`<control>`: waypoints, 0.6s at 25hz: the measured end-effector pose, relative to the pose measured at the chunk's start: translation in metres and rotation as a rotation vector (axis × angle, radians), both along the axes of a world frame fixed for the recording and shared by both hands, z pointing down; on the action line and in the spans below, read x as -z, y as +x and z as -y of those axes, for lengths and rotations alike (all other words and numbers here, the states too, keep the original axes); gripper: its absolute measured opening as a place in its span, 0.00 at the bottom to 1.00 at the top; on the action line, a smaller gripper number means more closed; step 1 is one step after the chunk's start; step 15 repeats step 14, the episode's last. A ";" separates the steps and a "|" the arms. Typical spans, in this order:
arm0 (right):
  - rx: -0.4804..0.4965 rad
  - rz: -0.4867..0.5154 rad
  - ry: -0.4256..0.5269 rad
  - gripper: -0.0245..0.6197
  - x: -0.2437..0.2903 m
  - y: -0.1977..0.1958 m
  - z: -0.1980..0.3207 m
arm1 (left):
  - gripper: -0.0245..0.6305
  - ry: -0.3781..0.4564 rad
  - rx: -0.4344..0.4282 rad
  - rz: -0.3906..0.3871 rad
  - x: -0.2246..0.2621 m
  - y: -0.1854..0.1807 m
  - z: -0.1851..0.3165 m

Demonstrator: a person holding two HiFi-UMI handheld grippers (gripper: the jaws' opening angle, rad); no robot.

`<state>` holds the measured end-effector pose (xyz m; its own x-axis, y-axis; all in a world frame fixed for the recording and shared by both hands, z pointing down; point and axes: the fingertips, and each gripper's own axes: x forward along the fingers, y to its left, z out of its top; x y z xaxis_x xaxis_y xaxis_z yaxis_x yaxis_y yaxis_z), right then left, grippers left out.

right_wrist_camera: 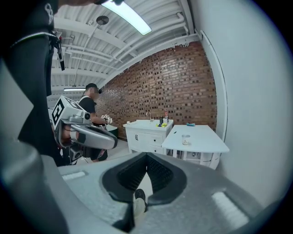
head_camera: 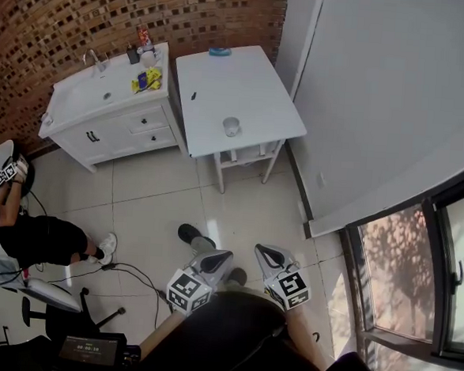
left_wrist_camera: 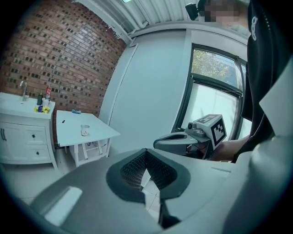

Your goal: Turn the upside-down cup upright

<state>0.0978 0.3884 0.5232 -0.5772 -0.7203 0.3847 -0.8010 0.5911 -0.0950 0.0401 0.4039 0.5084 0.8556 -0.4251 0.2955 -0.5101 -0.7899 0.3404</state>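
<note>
Head view: the cup [head_camera: 231, 126] sits on the table [head_camera: 259, 87], well apart from me, at twelve o'clock from my left claw [head_camera: 224, 256] and eleven from my right claw [head_camera: 261, 251]. Both are closed and empty. It's too small to tell which way up the cup is.

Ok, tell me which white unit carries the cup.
The legged table beside the grey wall: the cup stands near its front edge. The other unit, the sink cabinet, has drawers.
</note>
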 end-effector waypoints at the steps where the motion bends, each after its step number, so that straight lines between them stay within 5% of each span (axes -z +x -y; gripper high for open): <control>1: 0.000 0.002 -0.001 0.03 0.000 0.000 0.000 | 0.06 -0.001 -0.002 0.001 0.000 0.001 -0.001; 15: -0.006 0.011 -0.012 0.03 -0.007 0.006 -0.008 | 0.06 -0.014 -0.022 0.011 -0.009 0.010 -0.012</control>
